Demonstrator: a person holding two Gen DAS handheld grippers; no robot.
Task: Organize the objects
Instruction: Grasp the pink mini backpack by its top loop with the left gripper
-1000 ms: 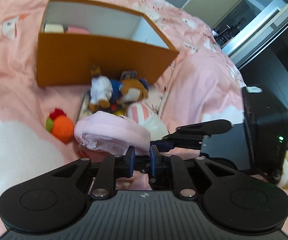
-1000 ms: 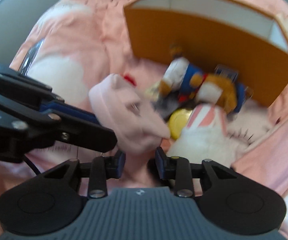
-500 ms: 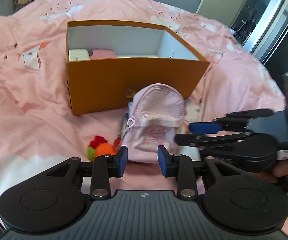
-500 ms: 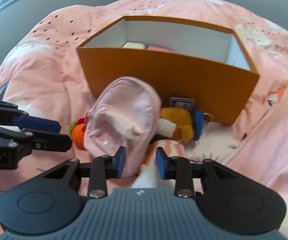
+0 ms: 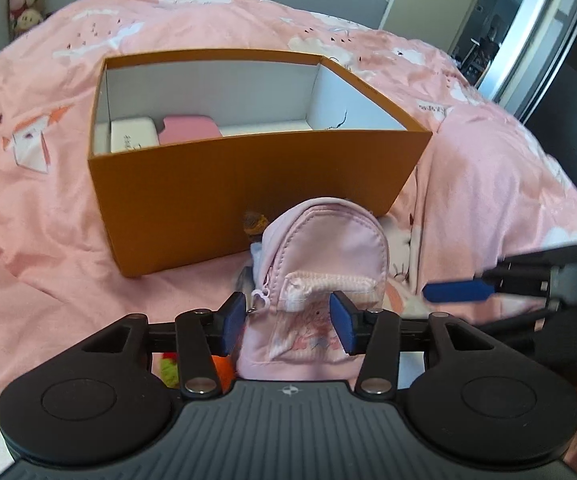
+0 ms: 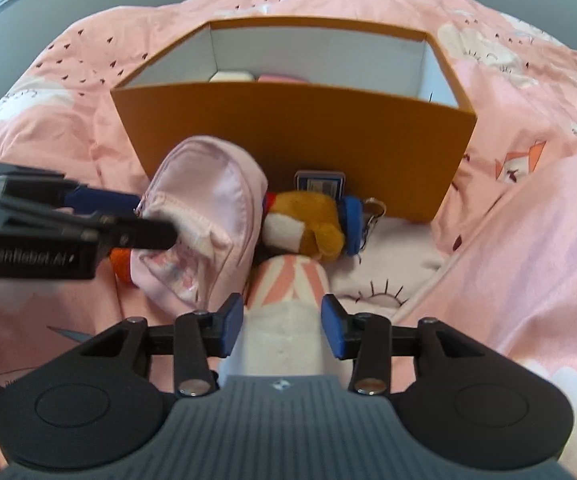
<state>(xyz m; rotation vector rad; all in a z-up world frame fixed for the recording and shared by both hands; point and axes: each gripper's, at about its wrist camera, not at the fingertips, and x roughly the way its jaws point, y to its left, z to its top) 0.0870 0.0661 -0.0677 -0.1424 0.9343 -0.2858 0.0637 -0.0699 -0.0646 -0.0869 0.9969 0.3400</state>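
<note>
The small pink backpack (image 5: 320, 280) stands on the bed (image 5: 28, 240) just in front of the orange box (image 5: 248, 172), propped among soft toys, and the left gripper (image 5: 288, 320) has its fingers spread wide to either side of it, gripping nothing. The right gripper (image 6: 284, 326) is likewise wide open, straddling a white and pink striped plush (image 6: 288, 292) without closing on it. The backpack looks light, soft and floppy, so it will likely sag when lifted; pinching the stitched pocket flap or top seam seems surest.
</note>
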